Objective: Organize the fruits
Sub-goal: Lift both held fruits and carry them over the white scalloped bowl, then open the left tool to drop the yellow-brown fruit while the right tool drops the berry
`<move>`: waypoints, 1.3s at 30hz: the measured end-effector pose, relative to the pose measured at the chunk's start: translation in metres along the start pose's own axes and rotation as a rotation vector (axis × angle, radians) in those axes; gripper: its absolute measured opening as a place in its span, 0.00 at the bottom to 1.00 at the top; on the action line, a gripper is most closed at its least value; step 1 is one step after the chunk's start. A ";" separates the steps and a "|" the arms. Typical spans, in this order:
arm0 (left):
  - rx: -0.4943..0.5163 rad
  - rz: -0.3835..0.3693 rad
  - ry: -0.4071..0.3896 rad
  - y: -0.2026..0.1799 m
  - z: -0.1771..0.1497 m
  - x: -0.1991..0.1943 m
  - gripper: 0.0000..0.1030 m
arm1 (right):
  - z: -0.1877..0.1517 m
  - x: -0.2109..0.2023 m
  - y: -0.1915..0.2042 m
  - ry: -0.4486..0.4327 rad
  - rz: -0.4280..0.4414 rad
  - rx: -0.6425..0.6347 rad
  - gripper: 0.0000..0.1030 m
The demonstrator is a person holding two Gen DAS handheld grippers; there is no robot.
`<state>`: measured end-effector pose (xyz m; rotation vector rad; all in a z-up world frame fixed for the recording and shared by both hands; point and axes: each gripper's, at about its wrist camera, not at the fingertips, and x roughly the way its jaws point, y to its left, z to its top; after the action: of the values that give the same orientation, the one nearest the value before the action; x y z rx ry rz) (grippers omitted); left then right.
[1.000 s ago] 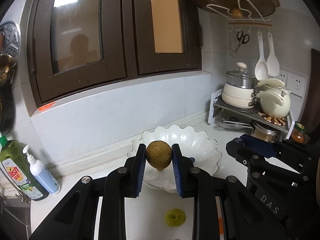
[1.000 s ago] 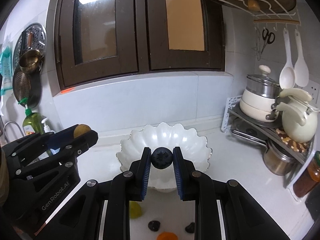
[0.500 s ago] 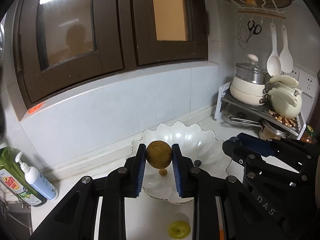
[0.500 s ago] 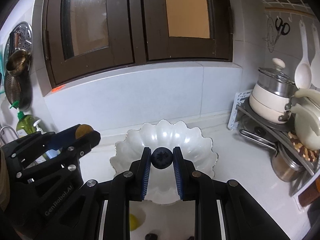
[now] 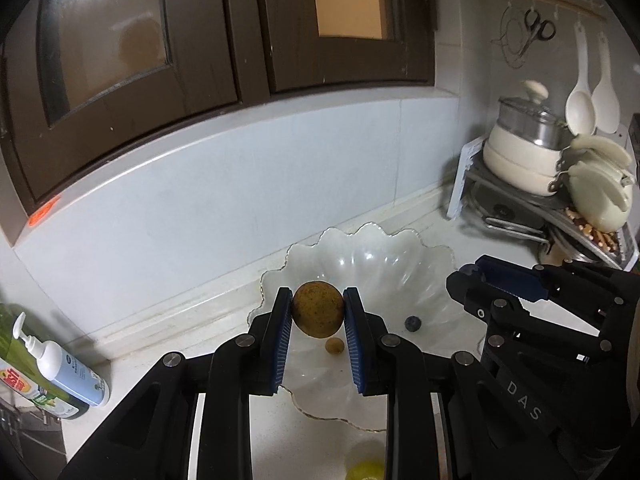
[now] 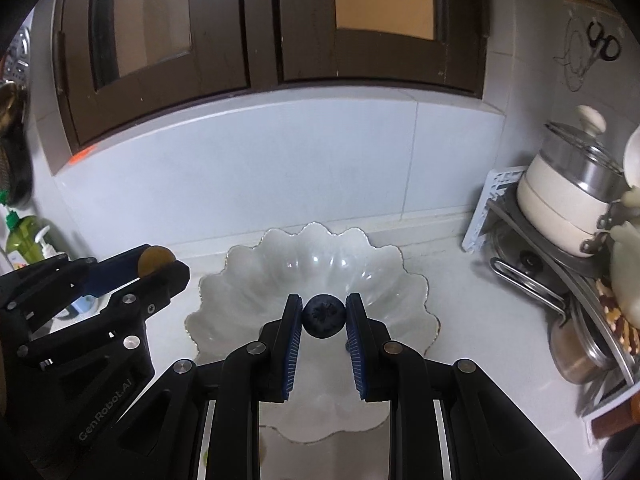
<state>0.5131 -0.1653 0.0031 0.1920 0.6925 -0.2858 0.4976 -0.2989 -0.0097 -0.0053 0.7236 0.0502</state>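
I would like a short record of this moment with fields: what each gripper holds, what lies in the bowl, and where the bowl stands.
left gripper: jaws shut on a brown round fruit
right gripper: jaws shut on a blueberry
scalloped white bowl: holds a small brown fruit and a second blueberry
bowl place: on the white counter, below both grippers

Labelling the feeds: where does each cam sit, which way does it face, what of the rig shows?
Left wrist: on the left tongs, angled down at the scalloped bowl and backsplash; own fingers grip a brown fruit; right tongs enter from the right.
Right wrist: on the right tongs, same heading; own fingers grip a blueberry; left tongs enter from the left.
Shared: bowl, window frames, pot rack.
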 end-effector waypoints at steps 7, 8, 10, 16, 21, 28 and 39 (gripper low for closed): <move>-0.012 -0.015 0.078 0.003 0.010 0.032 0.26 | 0.009 0.033 -0.008 0.080 0.006 0.008 0.23; -0.013 -0.017 0.087 0.003 0.011 0.036 0.26 | 0.009 0.037 -0.009 0.091 0.006 0.009 0.23; -0.018 -0.023 0.110 0.003 0.013 0.045 0.26 | 0.010 0.046 -0.013 0.117 0.005 0.016 0.23; -0.025 -0.012 0.169 0.003 0.016 0.067 0.26 | 0.012 0.074 -0.021 0.191 0.008 0.029 0.23; -0.027 -0.018 0.211 0.003 0.018 0.086 0.26 | 0.012 0.093 -0.027 0.239 0.009 0.046 0.23; -0.019 -0.012 0.263 0.001 0.016 0.111 0.26 | 0.011 0.115 -0.031 0.299 0.012 0.055 0.23; -0.032 -0.016 0.354 0.000 0.006 0.147 0.26 | 0.008 0.140 -0.034 0.357 -0.004 0.039 0.23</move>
<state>0.6248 -0.1956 -0.0879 0.2088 1.0492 -0.2577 0.6088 -0.3263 -0.0966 0.0221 1.0816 0.0320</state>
